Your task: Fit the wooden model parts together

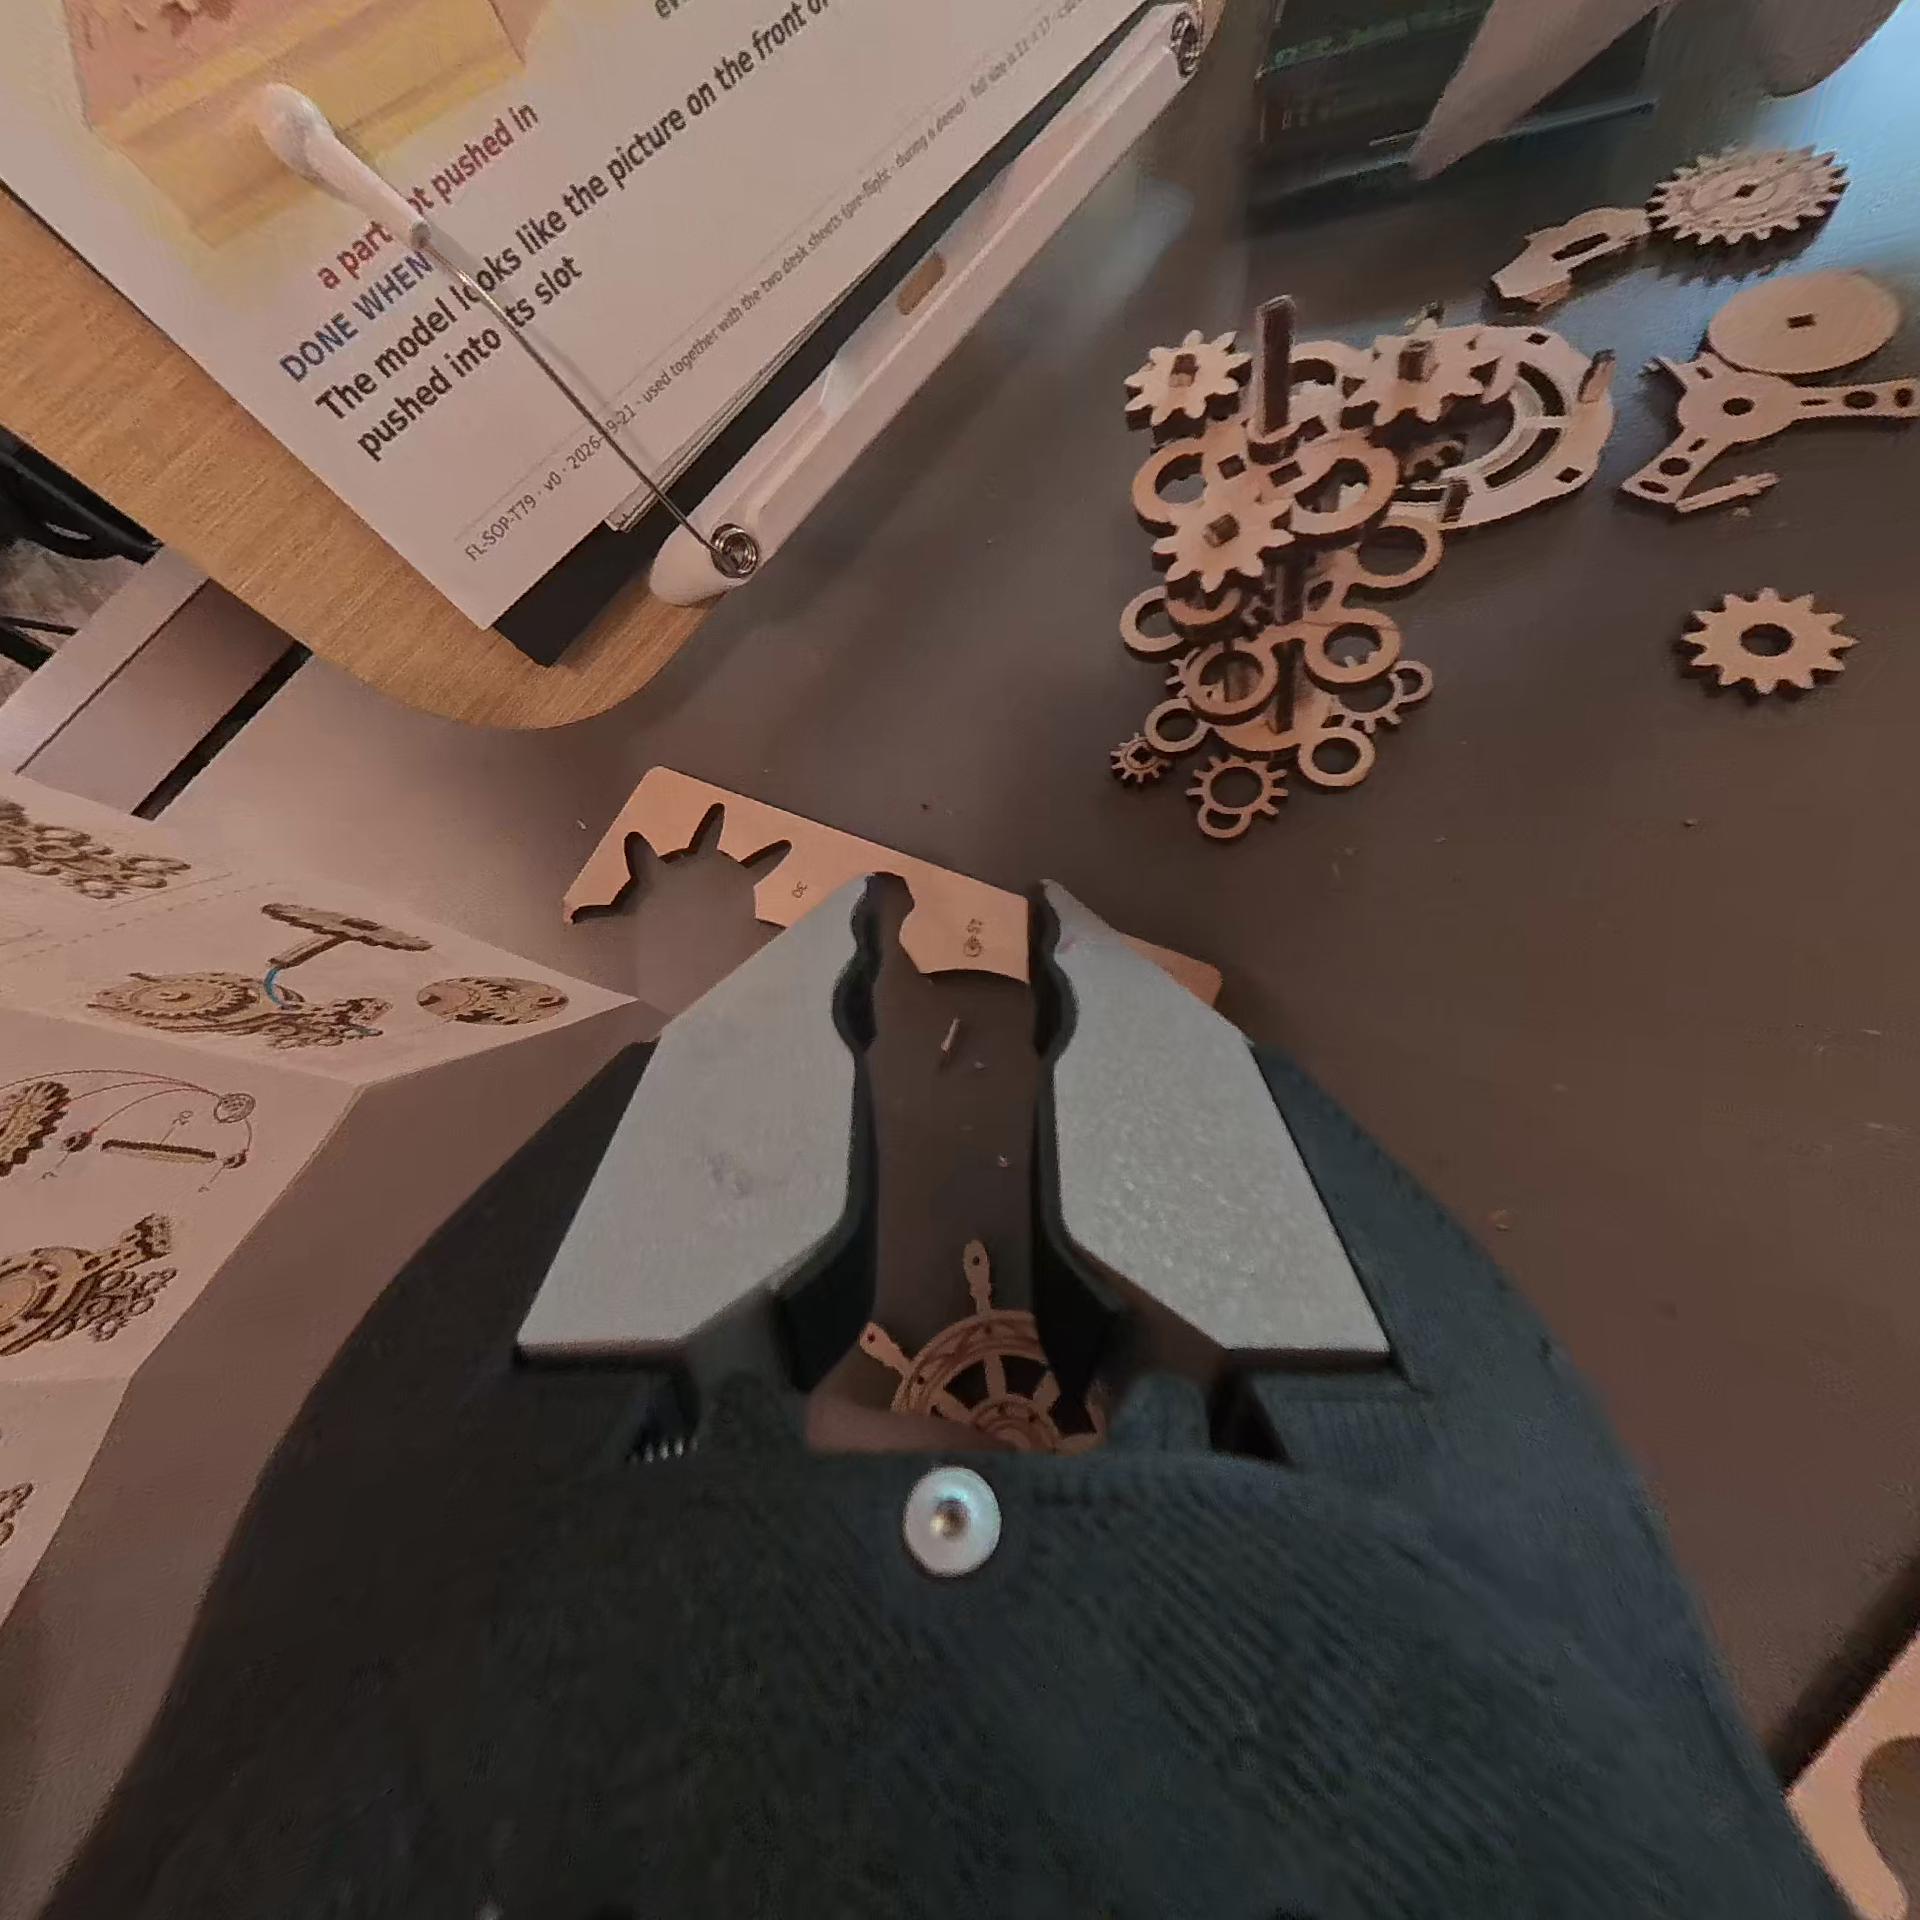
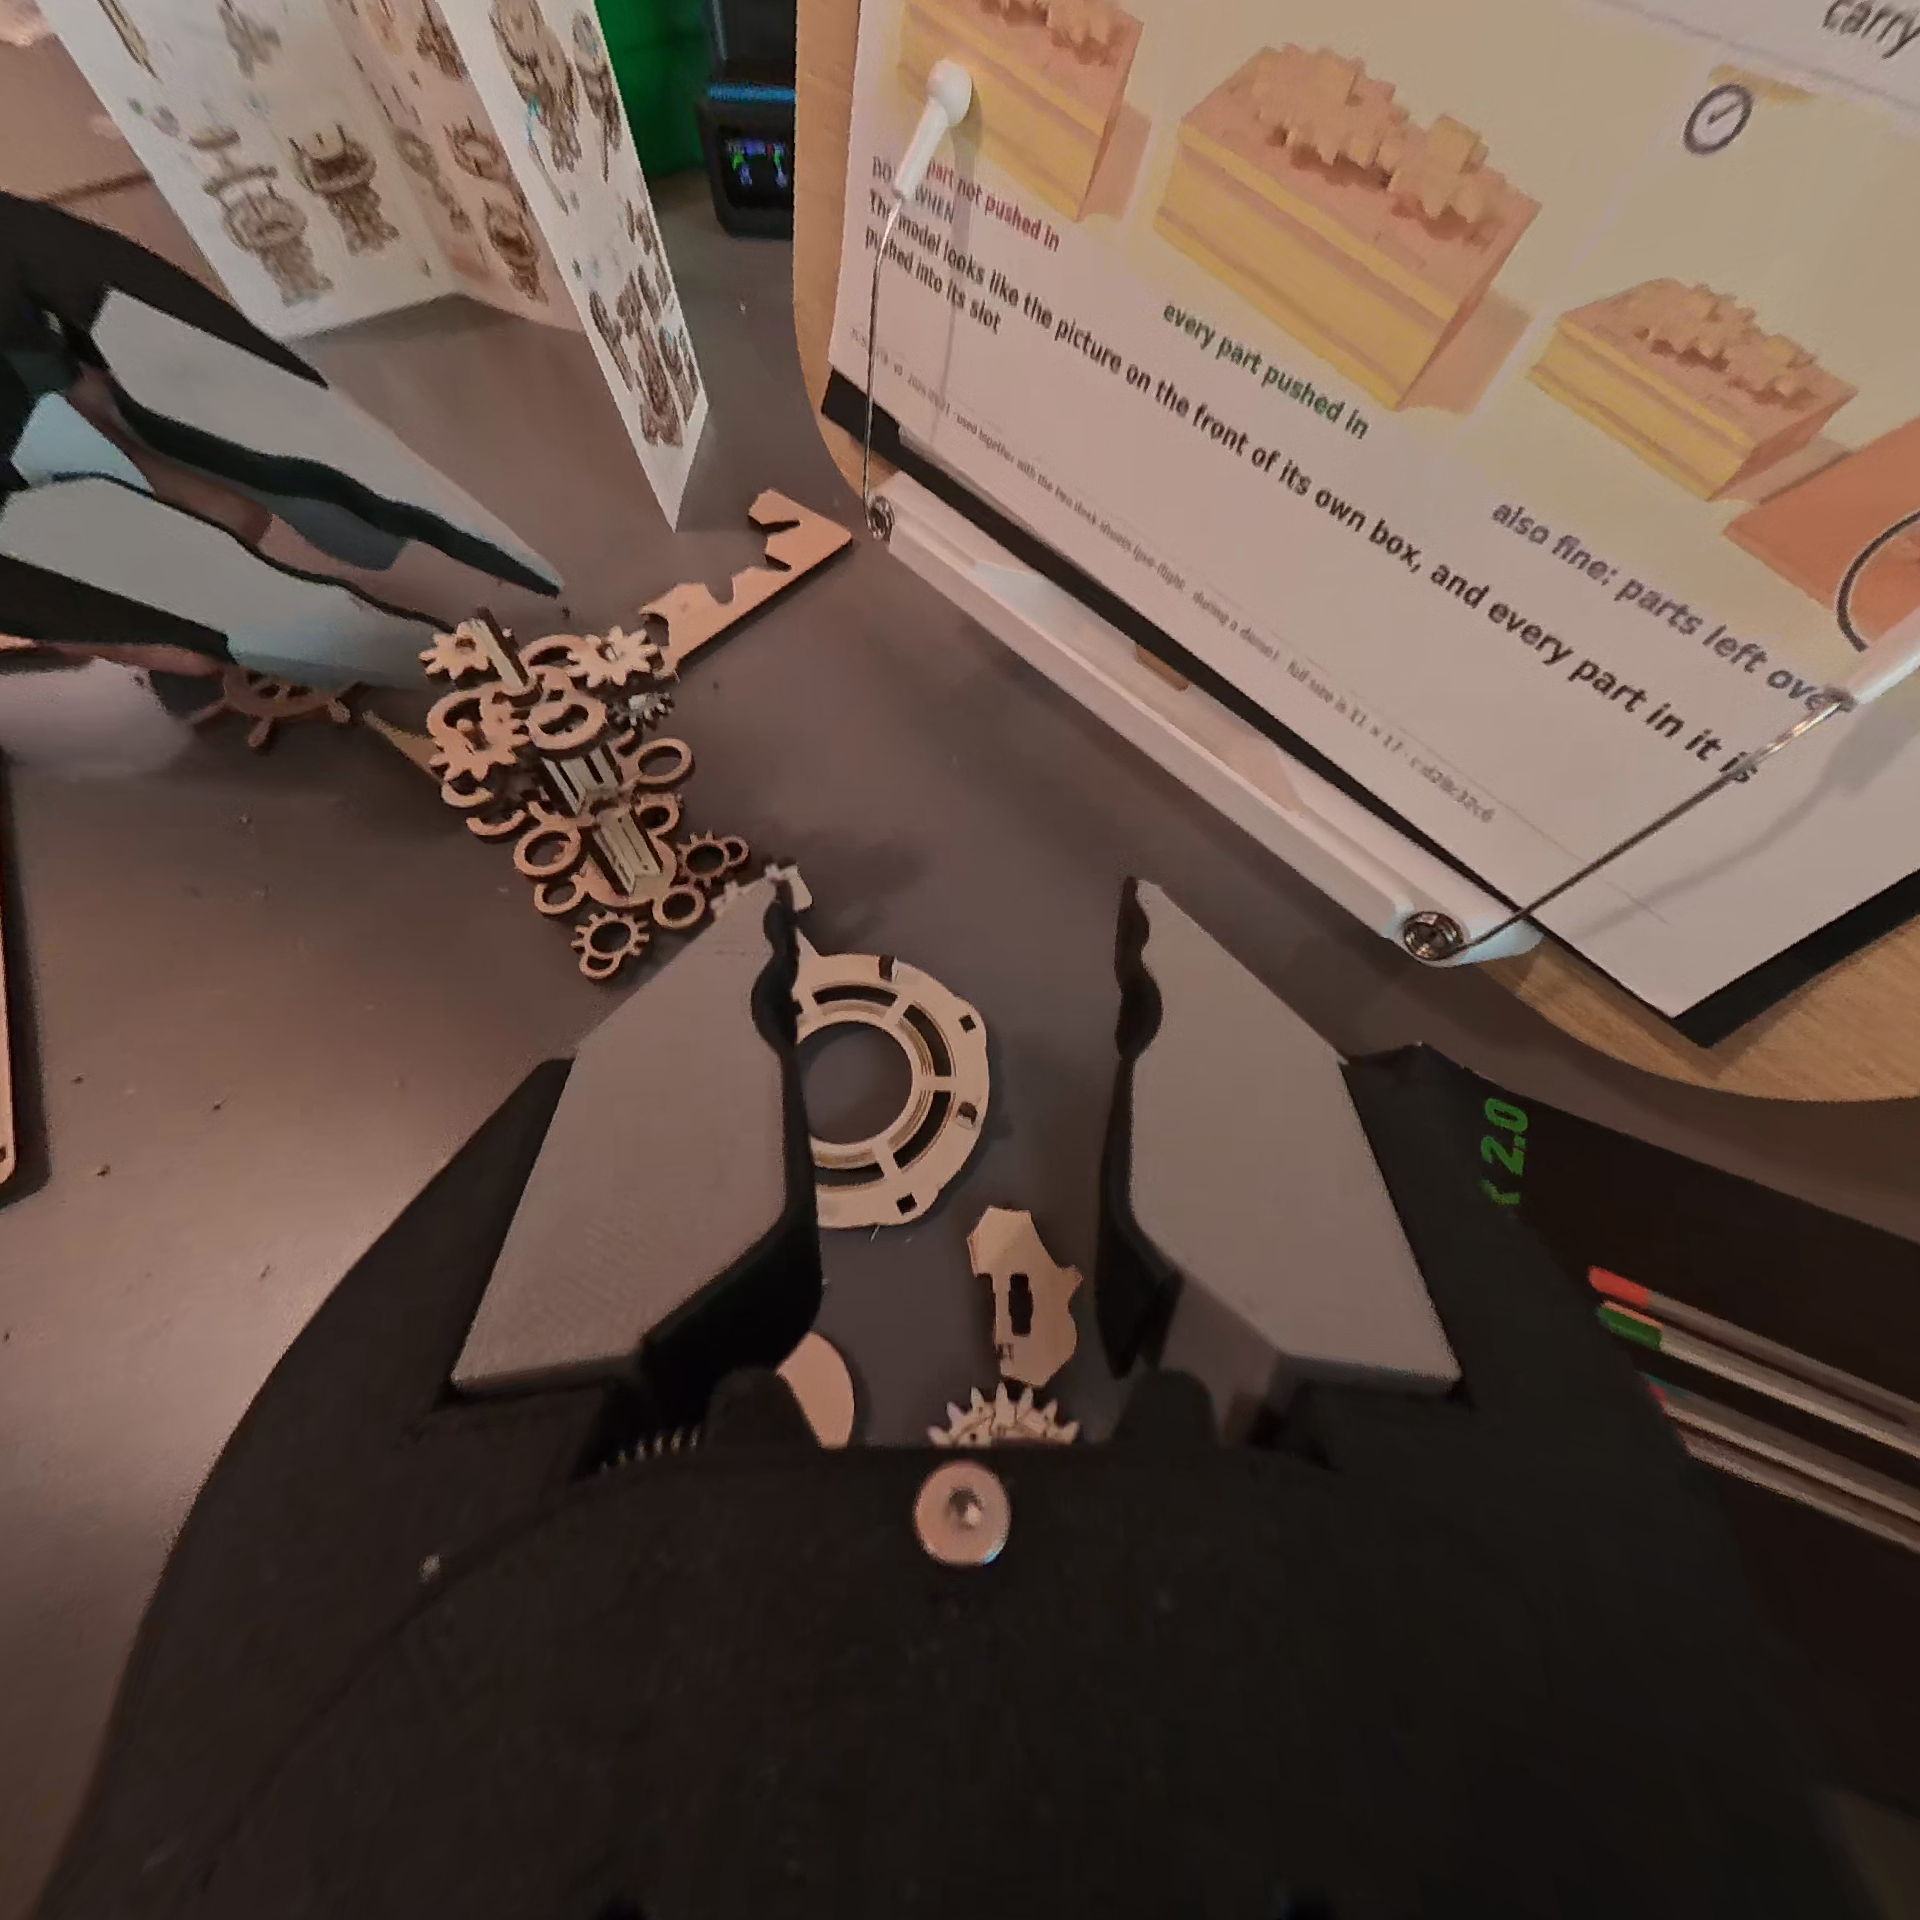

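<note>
The partly built wooden model (image 1: 1268, 582), a stack of gears and ringed plates on an upright post, stands on the dark table; it also shows in the right wrist view (image 2: 561, 769). My left gripper (image 1: 958, 904) is open and empty, above a ship-wheel part (image 1: 987, 1371) and a wooden offcut (image 1: 727, 883). My right gripper (image 2: 954, 904) is open and empty, with its fingers on either side of a ring-shaped part (image 2: 894, 1081) lying flat. A small plate (image 2: 1023, 1299) and a gear (image 2: 1003, 1418) lie near its base. The left gripper (image 2: 312, 540) is beside the model's top.
Loose gears (image 1: 1766, 644), a disc (image 1: 1797, 322), a three-arm part (image 1: 1756, 416) and a horseshoe ring (image 1: 1527, 426) lie right of the model. A document stand with a printed sheet (image 2: 1351, 468) stands behind. A folded picture leaflet (image 1: 208, 1039) is at the left. Pens (image 2: 1766, 1382) lie at the right. The small plate (image 2: 1023, 1299) is about 9 centimeters from my right fingertips and 20 centimeters from my left. The left camera catches it too, in the left wrist view (image 1: 1571, 245).
</note>
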`<state>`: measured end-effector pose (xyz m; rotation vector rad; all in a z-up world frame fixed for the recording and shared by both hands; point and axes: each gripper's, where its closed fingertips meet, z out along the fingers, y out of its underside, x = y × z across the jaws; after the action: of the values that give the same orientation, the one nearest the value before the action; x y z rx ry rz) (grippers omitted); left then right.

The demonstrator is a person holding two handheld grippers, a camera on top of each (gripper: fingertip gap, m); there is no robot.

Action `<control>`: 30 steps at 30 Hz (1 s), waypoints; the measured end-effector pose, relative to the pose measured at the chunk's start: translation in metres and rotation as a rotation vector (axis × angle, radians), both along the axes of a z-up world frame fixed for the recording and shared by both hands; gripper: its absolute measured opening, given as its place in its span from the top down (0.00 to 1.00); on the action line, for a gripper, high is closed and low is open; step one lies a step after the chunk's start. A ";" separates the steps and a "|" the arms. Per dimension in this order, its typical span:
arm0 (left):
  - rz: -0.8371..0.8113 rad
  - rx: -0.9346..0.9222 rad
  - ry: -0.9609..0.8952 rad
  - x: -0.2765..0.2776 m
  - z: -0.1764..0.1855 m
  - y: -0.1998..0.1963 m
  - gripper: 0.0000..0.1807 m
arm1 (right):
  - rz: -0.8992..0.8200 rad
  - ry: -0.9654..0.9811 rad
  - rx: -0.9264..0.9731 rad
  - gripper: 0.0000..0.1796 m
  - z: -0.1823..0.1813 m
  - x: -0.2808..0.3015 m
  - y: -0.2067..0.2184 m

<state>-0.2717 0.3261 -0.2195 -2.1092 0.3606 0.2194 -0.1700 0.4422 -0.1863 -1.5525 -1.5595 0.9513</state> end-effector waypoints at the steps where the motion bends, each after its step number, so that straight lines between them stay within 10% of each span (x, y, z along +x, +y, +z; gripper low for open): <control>1: -0.008 -0.002 -0.001 0.002 0.000 0.000 0.86 | 0.015 -0.027 -0.010 0.67 -0.003 0.002 -0.002; 17: 0.055 0.025 -0.070 -0.016 0.010 -0.002 0.86 | -0.003 -0.176 0.028 0.70 -0.009 0.029 0.010; 30: 0.145 0.155 -0.250 -0.048 0.043 -0.007 0.86 | -0.236 0.286 0.096 0.67 0.100 0.095 0.064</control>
<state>-0.3196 0.3187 -0.1765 -1.9821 0.0410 0.0630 -0.0753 0.5059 -0.0860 -1.4252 -1.1776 0.9065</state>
